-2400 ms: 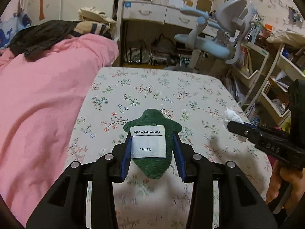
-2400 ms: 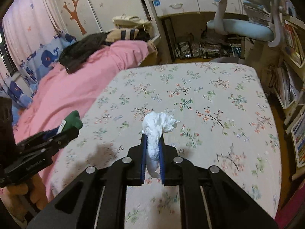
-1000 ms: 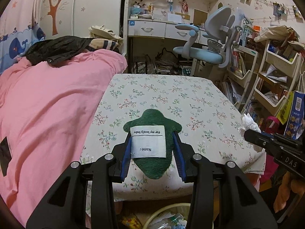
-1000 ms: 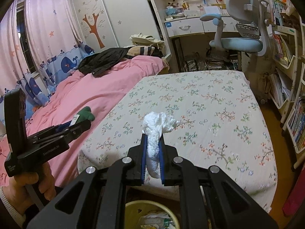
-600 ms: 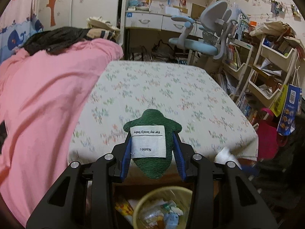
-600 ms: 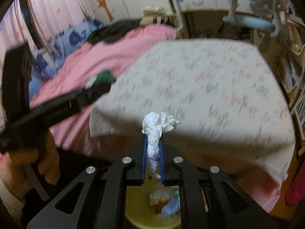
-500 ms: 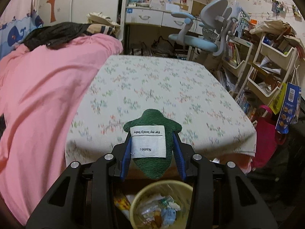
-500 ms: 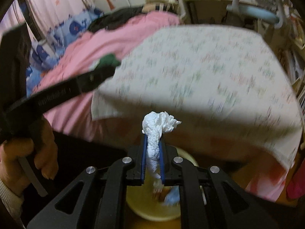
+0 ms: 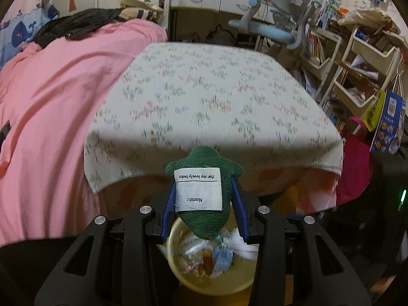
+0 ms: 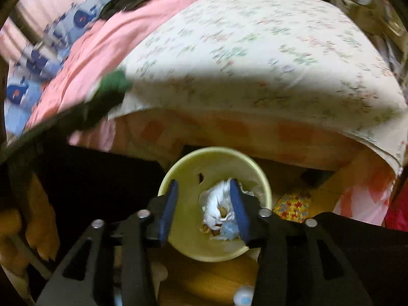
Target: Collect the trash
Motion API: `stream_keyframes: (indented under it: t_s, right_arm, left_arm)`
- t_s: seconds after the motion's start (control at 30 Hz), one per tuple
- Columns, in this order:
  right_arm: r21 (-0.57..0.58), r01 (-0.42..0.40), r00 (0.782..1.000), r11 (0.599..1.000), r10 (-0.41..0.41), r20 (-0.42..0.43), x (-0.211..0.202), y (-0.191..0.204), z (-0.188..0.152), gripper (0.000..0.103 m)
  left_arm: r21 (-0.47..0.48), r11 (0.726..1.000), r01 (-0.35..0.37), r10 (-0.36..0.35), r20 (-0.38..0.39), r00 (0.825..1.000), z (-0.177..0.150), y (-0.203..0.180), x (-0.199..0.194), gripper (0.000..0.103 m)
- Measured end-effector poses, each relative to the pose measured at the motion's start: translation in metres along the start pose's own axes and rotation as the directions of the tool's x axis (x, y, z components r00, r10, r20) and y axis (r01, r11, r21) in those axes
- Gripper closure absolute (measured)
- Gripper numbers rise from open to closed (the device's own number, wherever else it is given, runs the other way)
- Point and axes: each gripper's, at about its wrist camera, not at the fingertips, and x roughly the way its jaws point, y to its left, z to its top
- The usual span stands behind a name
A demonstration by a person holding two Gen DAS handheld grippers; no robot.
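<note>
My left gripper is shut on a green knitted piece with a white "Name:" label, held just above a yellow trash bin full of wrappers and tissue. My right gripper is open right over the same yellow bin. The white crumpled tissue lies inside the bin between my open fingers. The left gripper with its green piece shows blurred at the left of the right wrist view.
The bin stands on a wooden floor at the foot of a bed with a floral sheet and a pink duvet. A desk chair, shelves and a red bag stand to the right.
Both grippers have come back off the bed and down over the bin. My right gripper has opened and the tissue has dropped into the bin. The left still holds the green piece.
</note>
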Motion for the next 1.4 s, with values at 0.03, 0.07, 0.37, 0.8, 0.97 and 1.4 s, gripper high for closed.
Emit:
stream_keyframes:
  t_s: [0.03, 0.07, 0.37, 0.8, 0.97, 1.4]
  right_arm:
    - [0.016, -0.003, 1.0, 1.0, 0.003, 0.006, -0.002, -0.004, 0.0, 0.06]
    - [0.03, 0.0, 1.0, 1.0, -0.001, 0.019, -0.003, -0.007, 0.001, 0.06]
    - [0.158, 0.071, 0.973, 0.985, -0.103, 0.208, -0.034, -0.028, 0.005, 0.033]
    - [0.091, 0.205, 0.816, 0.974, -0.222, 0.534, -0.086, -0.003, 0.008, 0.013]
    - [0.089, 0.238, 0.748, 0.967, -0.24, 0.619, -0.105, 0.002, 0.019, 0.01]
    - [-0.02, 0.351, 0.638, 0.936, -0.224, 0.736, -0.113, 0.018, 0.09, 0.008]
  left_arm:
    - [-0.002, 1.0, -0.001, 0.001, -0.02, 1.0, -0.004, -0.001, 0.002, 0.064]
    - [-0.006, 1.0, 0.001, -0.001, -0.047, 0.999, -0.009, -0.002, 0.004, 0.064]
    - [0.02, 1.0, -0.02, 0.024, -0.177, 0.984, -0.039, -0.012, 0.018, 0.044]
    - [0.002, 0.991, -0.132, 0.129, 0.208, 0.97, -0.001, -0.013, -0.048, 0.009]
    - [-0.023, 0.985, -0.17, 0.168, 0.323, 0.931, 0.019, -0.008, -0.074, 0.007]
    - [-0.128, 0.973, -0.193, 0.231, 0.455, 0.86, 0.125, 0.013, -0.076, 0.007]
